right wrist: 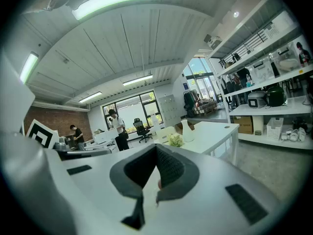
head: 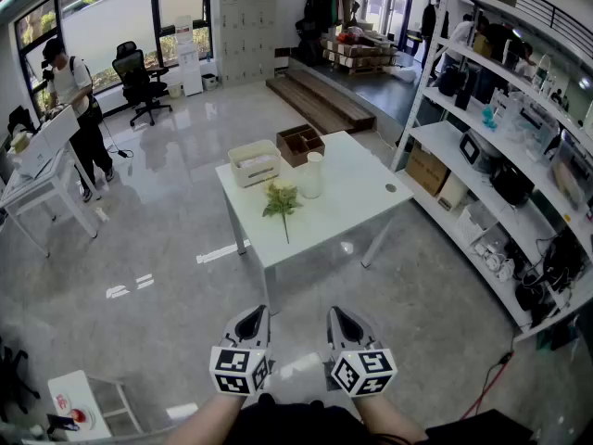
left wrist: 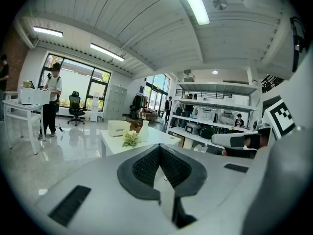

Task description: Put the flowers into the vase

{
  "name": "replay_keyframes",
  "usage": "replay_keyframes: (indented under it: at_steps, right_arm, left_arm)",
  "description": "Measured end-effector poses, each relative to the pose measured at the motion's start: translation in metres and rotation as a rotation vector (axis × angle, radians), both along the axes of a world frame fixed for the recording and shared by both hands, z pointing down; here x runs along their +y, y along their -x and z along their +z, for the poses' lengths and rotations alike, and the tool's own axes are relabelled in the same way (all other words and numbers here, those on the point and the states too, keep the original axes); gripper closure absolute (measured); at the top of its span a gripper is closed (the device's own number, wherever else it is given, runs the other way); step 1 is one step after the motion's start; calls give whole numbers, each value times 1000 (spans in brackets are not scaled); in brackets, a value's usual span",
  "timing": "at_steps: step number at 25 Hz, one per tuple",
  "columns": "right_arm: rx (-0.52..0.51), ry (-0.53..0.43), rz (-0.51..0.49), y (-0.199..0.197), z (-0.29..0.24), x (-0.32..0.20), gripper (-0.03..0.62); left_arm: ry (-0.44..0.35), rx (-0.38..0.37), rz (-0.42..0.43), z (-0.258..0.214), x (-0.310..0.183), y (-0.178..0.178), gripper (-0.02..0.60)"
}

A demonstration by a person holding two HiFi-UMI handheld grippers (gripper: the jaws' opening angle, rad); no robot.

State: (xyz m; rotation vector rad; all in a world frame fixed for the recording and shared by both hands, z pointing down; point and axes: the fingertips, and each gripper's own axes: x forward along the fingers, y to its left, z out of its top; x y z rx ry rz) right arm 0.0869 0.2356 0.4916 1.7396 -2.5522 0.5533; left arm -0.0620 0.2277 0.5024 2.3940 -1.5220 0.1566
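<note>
While both forearms come in from the bottom edge of the head view and are cut off there, the left gripper (head: 253,320) and right gripper (head: 340,321) sit side by side close to the body. Both point forward and slightly down, over bare floor. They are well apart from the white table (head: 357,188) ahead. Left jaws are together with nothing between them. Right jaws are also together and empty. Flowers (head: 281,200) lie flat on the table near its front-left edge, stem toward the person. White vase (head: 312,175) stands upright just beside them, toward the table's middle; I can't tell whether the leaves touch it. Cream bin (head: 254,164) and brown wooden box (head: 299,143) sit at the far-left corner. In both gripper views the flowers and vase are tiny, seen over the jaw tips, with little detail. The vase's inside is not visible.
</note>
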Motion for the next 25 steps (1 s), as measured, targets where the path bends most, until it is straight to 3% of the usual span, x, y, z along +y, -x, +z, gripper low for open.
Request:
replay_keyframes:
  at_steps: [15, 25]
  right_arm:
    - [-8, 17, -21, 18, 8, -11, 591]
    - [2, 28, 26, 47, 15, -27, 591]
  left_arm:
    - [12, 14, 13, 8, -12, 10, 579]
    - [17, 27, 39, 17, -30, 46, 579]
